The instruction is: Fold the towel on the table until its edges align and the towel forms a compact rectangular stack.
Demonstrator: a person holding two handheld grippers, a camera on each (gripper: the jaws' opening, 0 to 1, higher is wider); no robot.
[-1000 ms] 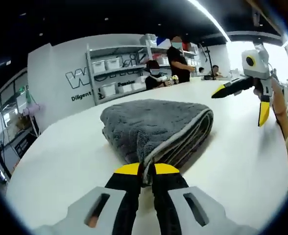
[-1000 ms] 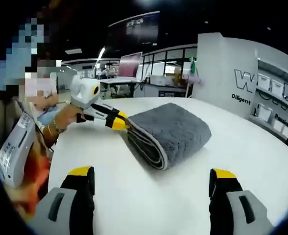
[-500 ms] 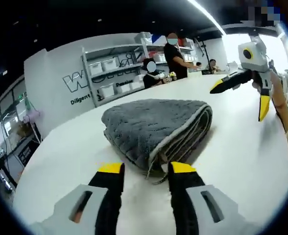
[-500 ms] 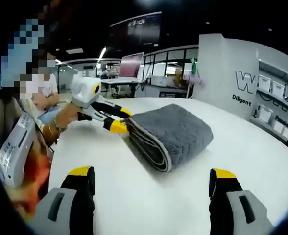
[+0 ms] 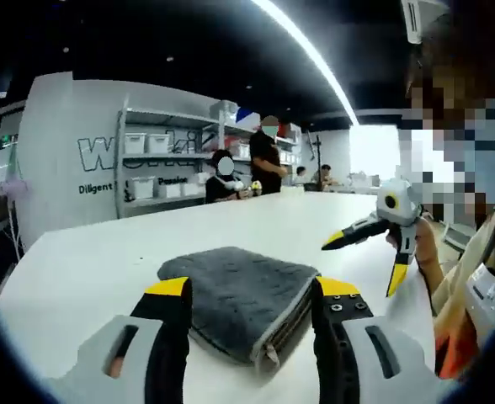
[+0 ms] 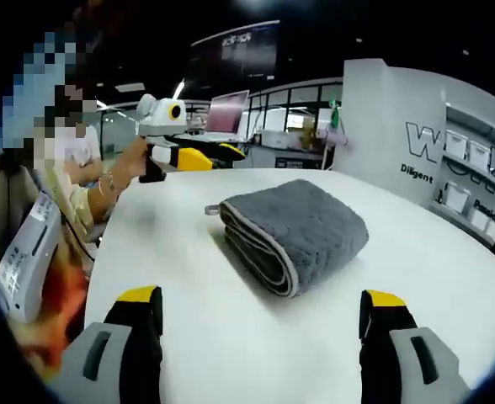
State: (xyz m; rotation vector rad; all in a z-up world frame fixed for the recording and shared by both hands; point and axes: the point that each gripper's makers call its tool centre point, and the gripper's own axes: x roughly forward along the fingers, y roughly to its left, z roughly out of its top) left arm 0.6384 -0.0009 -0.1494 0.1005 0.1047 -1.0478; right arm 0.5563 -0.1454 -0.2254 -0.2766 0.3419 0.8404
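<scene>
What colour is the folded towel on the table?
Dark grey, with a lighter grey trim along its edges. The towel shows best in the right gripper view.

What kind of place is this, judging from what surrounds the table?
Probably an open office or lab workspace: a large white table holding a folded grey towel, metal shelves of white storage bins against a lettered wall, and glass partitions behind.

Around you: white table (image 5: 79, 269) underfoot of the work. White wall (image 5: 62, 126) with dark lettering, shelving (image 5: 159, 168) of white bins beside it. Dark ceiling, one long light strip (image 5: 302, 50). Glazed partitions (image 6: 273, 105) behind.
</scene>
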